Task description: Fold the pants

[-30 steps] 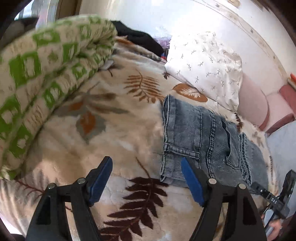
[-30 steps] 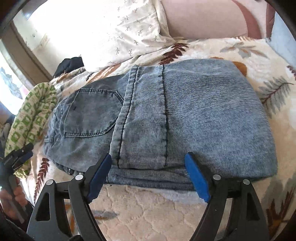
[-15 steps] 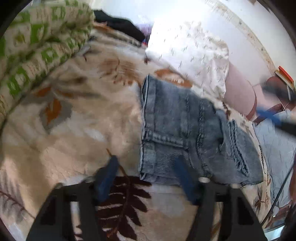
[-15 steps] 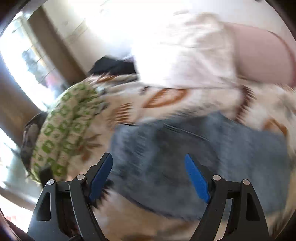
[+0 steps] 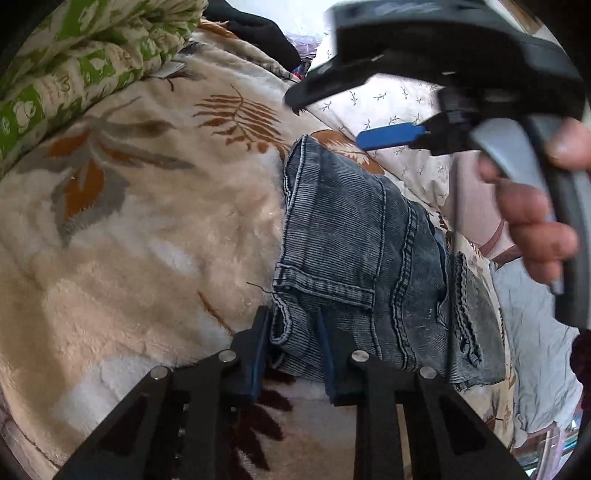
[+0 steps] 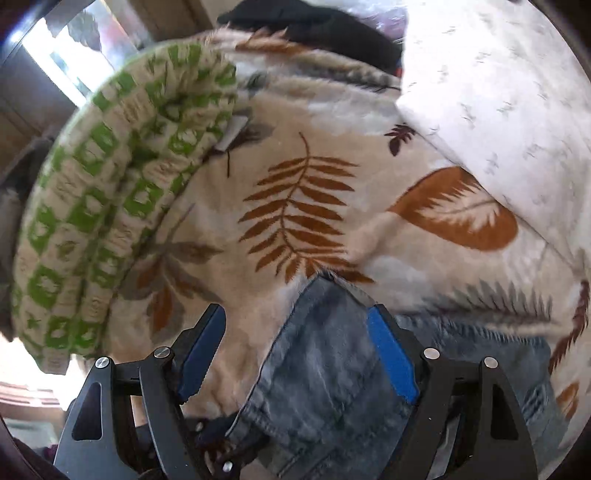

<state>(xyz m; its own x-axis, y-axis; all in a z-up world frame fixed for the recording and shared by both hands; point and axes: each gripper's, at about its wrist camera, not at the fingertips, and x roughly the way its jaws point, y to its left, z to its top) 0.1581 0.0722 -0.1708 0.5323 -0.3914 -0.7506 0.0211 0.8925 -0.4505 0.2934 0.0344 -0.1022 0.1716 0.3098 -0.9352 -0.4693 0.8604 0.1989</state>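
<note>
The folded grey-blue jeans [image 5: 354, 251] lie on a cream leaf-print blanket [image 5: 147, 221]. My left gripper [image 5: 291, 350] is low at their near corner. Its jaws are closing, and the bunched hem fills the gap and touches both pads. My right gripper [image 6: 295, 354] hangs open over the jeans [image 6: 325, 387] at their far corner, pointing steeply down, with nothing gripped. One of its blue pads [image 5: 391, 134] and the person's hand [image 5: 532, 221] on its handle show at the upper right of the left wrist view. The jeans' right side lies partly behind that hand.
A rolled green-and-cream quilt [image 5: 74, 66] [image 6: 92, 221] lies along the blanket's left edge. A white patterned pillow [image 5: 399, 99] [image 6: 498, 110] sits behind the jeans, with a black garment [image 5: 255, 29] further back. Pale blue cloth [image 5: 535, 332] lies to the right.
My left gripper sank onto the jeans' near corner and its jaws narrowed around the hem. My right gripper swung from the jeans' near side across to their far corner, staying open.
</note>
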